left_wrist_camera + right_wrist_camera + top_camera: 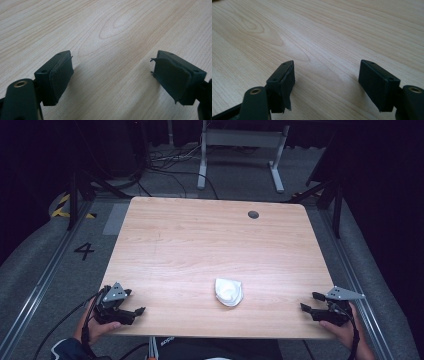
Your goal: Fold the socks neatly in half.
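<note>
Both grippers parked at the near table corners, jaws apart and empty; white cloth sat between them.

Left gripper (131, 304) rested at the near-left edge of the table (200, 235), right gripper (309, 302) at the near-right edge, each in a hand. The crumpled white cloth (228, 291), soft and roughly shield-shaped, lay near the front edge, well apart from both, with open board all around it. Tabletop was light wood-grain laminate, rounded corners, a dark grommet hole (253, 214) at the far right. In the gripper views the black pads (60, 76) looked frayed at the edges, with bare wood between them. Grey carpet, metal rails, a "4" floor marking (84, 251) at left, a desk frame (240, 150) behind.
</note>
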### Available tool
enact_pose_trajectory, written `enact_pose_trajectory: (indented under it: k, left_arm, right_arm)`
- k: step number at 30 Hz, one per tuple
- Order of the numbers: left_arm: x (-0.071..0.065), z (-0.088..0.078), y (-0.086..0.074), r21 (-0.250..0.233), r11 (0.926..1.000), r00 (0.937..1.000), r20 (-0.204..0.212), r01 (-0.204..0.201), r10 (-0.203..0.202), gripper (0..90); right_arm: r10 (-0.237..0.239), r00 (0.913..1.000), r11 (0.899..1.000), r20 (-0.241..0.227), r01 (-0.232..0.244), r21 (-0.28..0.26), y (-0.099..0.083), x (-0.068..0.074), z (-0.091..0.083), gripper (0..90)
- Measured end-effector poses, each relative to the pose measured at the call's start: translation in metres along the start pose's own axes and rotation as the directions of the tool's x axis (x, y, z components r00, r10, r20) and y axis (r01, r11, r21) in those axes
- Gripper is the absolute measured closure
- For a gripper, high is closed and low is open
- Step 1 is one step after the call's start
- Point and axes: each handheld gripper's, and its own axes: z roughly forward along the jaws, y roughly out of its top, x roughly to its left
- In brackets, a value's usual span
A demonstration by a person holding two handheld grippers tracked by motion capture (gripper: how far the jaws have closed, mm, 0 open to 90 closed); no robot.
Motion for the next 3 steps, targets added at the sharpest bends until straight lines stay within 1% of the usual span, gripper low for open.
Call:
enact_pose_trajectory:
  k: [3]
  left_arm:
    - [0.0001, 0.0, 0.0, 0.0, 1.0, 1.0, -0.001, 0.001, -0.001, 15.9]
  right_arm:
    - [0.0, 1.0, 1.0, 0.0, 0.0, 0.0, 0.0, 0.0001, 0.0, 29.8]
